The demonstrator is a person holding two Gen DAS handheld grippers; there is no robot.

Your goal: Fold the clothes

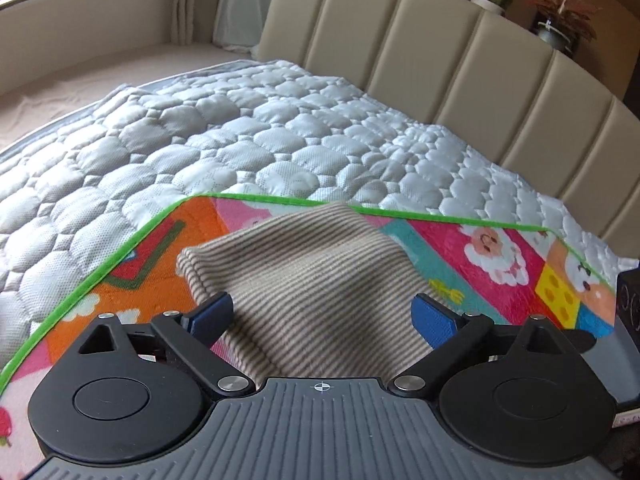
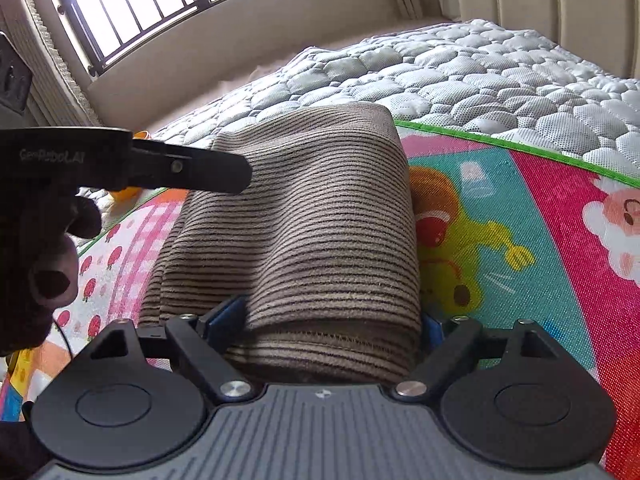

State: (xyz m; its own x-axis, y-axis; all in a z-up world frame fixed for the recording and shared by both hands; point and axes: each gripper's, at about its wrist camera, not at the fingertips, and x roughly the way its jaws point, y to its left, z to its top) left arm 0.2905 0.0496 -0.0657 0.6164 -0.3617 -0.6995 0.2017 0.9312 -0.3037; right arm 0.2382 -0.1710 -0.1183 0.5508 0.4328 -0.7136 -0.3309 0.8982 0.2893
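A beige garment with thin dark stripes (image 1: 304, 280) lies folded on a colourful cartoon play mat (image 1: 500, 256) on the bed. My left gripper (image 1: 322, 314) is open, its blue pads (image 1: 432, 320) spread on either side of the cloth, which passes between them. In the right wrist view the same garment (image 2: 320, 220) is a thick folded bundle. My right gripper (image 2: 332, 320) is open, its fingers wide around the bundle's near end. The left gripper's black finger (image 2: 192, 168) reaches in from the left over the bundle's far left part.
The mat (image 2: 560, 240) lies on a white quilted mattress (image 1: 240, 136). A padded beige headboard (image 1: 460, 60) stands behind. A barred window (image 2: 160, 4) and a ledge are on the far side. Potted plants (image 1: 560, 20) stand beyond the headboard. A small yellow object (image 2: 126, 194) lies near the mat's edge.
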